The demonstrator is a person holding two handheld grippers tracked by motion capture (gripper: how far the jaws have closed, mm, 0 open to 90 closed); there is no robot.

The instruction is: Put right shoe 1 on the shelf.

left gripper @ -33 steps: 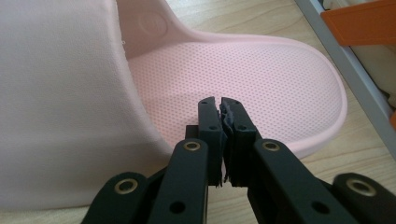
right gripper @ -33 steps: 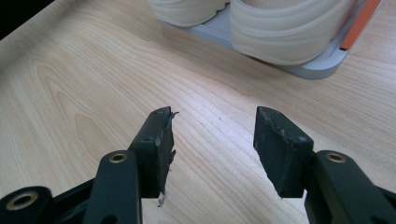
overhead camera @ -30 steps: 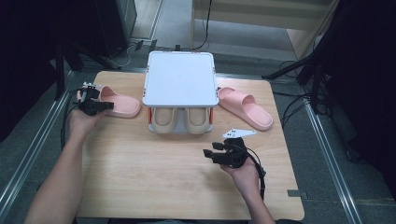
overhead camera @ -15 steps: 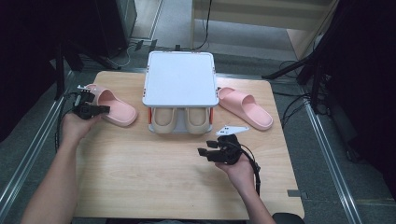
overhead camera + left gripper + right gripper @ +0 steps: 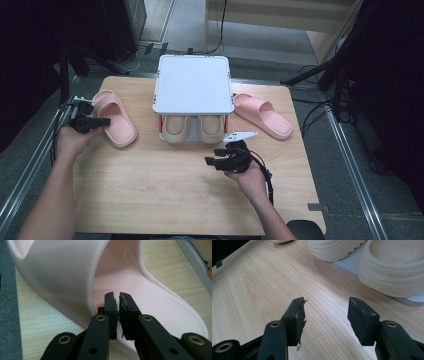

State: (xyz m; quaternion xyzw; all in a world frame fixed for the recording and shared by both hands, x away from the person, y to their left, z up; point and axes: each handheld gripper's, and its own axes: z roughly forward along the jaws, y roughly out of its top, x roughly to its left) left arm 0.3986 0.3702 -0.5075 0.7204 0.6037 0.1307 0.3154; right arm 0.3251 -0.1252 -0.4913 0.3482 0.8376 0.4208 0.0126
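Note:
A pink slipper lies at the table's left, heel toward me. My left gripper reaches into it from the left. In the left gripper view the left gripper is shut, its pads nearly touching over the dotted footbed, right beside the strap, with nothing seen between them. My right gripper is open over bare wood in front of the rack, pointing left. In the right gripper view the right gripper holds nothing. The second pink slipper lies right of the rack.
A white two-level rack stands at the back middle, with a pair of beige slippers on its lower shelf. The nearer beige slipper sits just beyond my right jaws. Metal rails run along both table sides.
The left pink slipper has turned and slid nearer, its heel swinging toward me, with the left gripper moving along. The right gripper has moved left across the wood, still open.

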